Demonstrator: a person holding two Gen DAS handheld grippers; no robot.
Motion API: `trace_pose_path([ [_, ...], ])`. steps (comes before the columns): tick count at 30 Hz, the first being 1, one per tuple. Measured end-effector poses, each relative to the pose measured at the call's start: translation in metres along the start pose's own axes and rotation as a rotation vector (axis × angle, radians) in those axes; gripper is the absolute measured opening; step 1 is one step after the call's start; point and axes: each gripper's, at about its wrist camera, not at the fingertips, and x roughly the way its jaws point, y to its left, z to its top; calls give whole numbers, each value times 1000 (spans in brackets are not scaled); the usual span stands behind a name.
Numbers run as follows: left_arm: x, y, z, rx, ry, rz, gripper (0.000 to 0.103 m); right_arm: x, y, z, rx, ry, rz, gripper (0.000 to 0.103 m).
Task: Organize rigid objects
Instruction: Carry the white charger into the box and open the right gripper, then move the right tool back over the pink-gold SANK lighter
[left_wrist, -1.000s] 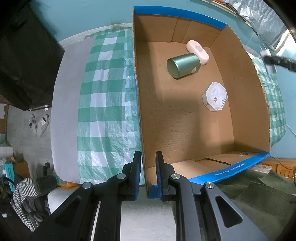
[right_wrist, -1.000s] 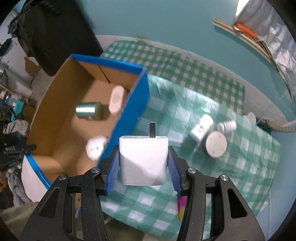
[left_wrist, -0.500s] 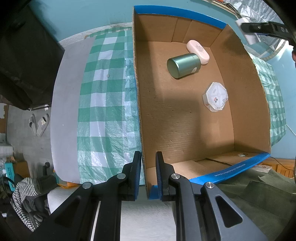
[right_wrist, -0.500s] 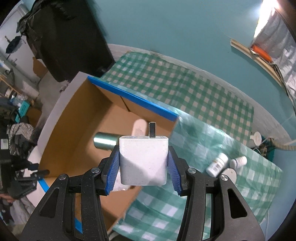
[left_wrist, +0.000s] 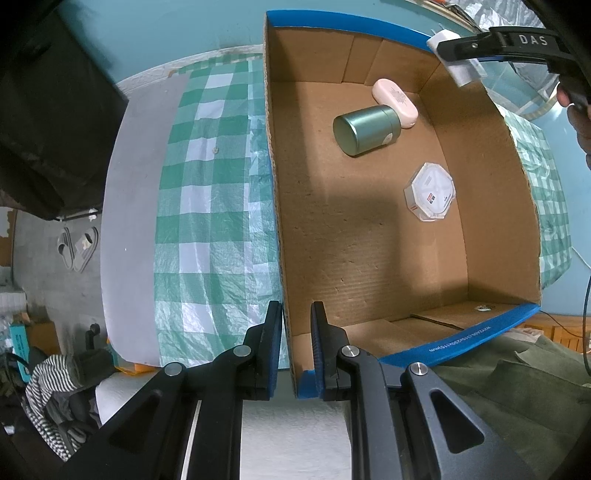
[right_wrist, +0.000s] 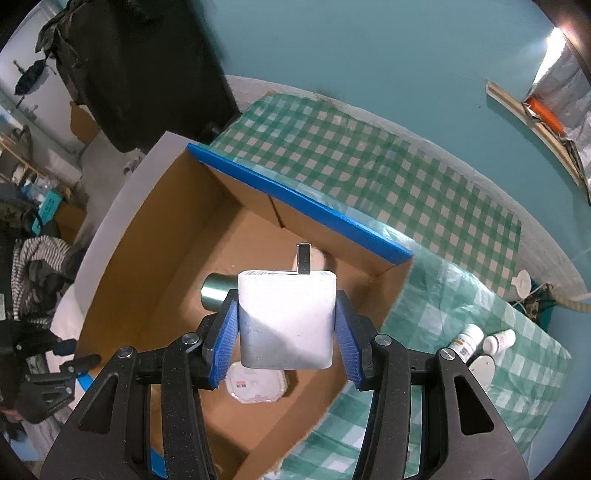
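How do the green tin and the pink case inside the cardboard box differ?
The green tin is a metallic cylinder lying on its side; the pink case is a flat, rounded oblong lying flat. The tin is bulkier and taller than the case. Both rest on the box floor, close together near its far wall.

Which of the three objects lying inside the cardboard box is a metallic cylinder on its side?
The green metal tin; the pink oval case beside it and the white octagonal box lie flat.

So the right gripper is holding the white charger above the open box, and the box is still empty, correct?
Not empty. The left wrist view shows a green tin, a pink case and a white octagonal box inside the cardboard box. The right gripper does hold the white charger above it.
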Motion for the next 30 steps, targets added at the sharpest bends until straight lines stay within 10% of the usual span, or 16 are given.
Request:
trace_pose_path([
  [30,0,-1,0,9,2,5,15,-36,-11,-14,34,-48,-8,49],
])
